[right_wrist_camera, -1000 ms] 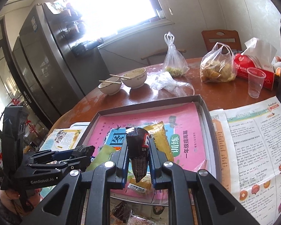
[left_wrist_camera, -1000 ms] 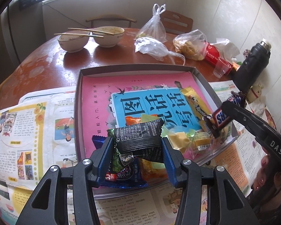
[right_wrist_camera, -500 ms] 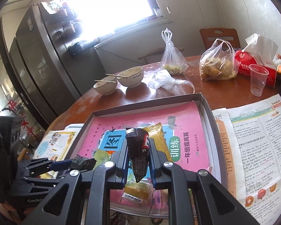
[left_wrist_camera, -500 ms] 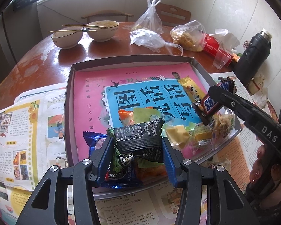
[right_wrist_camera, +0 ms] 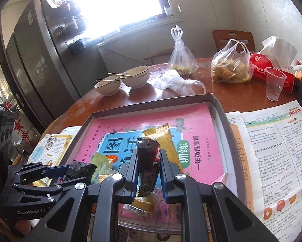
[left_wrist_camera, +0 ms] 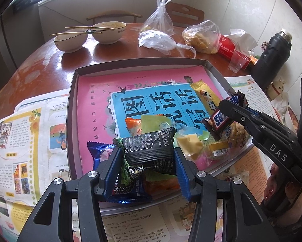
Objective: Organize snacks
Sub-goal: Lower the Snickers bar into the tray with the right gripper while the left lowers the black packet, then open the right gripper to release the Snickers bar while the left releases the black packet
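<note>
A shallow grey box lined with a pink and blue book holds a pile of snack packets at its near edge. My left gripper is shut on a black snack packet and holds it over the box's near edge; it also shows in the right wrist view. My right gripper is shut on a Snickers bar above the box. In the left wrist view the bar hangs over the right side of the pile. A yellow packet lies in the box.
Printed paper sheets lie on both sides of the box. Behind it on the round wooden table stand two bowls with chopsticks, plastic bags, a red tissue pack, a plastic cup and a black flask.
Both grippers have moved forward over the box with their snacks. The right gripper with the Snickers bar has come further in over the right side of the pile.
</note>
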Available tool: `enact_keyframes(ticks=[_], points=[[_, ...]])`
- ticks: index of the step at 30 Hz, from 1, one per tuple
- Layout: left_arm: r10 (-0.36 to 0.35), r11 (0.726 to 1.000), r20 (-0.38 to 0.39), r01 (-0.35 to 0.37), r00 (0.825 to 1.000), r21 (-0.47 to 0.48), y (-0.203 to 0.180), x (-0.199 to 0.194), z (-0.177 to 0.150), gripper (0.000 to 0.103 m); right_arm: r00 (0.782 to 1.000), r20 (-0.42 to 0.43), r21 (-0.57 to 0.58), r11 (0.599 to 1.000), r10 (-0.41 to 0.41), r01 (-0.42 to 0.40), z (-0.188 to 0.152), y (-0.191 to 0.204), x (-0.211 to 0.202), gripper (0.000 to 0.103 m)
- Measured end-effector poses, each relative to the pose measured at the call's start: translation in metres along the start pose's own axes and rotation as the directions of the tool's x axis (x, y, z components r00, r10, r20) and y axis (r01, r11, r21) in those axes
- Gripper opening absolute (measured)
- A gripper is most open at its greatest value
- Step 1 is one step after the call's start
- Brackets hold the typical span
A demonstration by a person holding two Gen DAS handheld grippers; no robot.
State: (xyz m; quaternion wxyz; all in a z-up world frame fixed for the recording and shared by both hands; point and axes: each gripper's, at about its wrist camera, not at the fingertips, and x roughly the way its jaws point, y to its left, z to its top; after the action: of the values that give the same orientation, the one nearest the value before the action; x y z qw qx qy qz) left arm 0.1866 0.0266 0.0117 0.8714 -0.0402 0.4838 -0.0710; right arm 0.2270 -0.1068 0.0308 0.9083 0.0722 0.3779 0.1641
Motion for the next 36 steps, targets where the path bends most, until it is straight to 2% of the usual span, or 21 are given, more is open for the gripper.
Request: enact_keyframes(ticks=[10,20,29,36], points=[[0.003,1.0,-0.001,-0.003,1.0,-0.006,0.002,0.001,0.0,0.056,1.0,-0.011,0.012,1.0,-0.018,0.018,-0.004,-0.006,-0.005,0.021],[0.008,1.0,-0.002,-0.008,1.0,-0.009,0.003,0.0,-0.001,0.056,0.998,-0.025,-0.004,0.998,-0.055,0.055,-0.008,-0.007,-0.009,0.028],[0.019,1.0,-0.006,-0.019,1.0,-0.012,0.002,-0.001,-0.001,0.056,0.999,-0.016,0.002,0.999,-0.048,0.048,-0.008,-0.01,-0.016,0.029],[0.029,0.999,-0.009,-0.029,1.0,-0.019,0.002,-0.003,-0.002,0.056,0.999,-0.016,-0.016,0.999,-0.047,0.047,-0.011,-0.007,-0.021,0.035]])
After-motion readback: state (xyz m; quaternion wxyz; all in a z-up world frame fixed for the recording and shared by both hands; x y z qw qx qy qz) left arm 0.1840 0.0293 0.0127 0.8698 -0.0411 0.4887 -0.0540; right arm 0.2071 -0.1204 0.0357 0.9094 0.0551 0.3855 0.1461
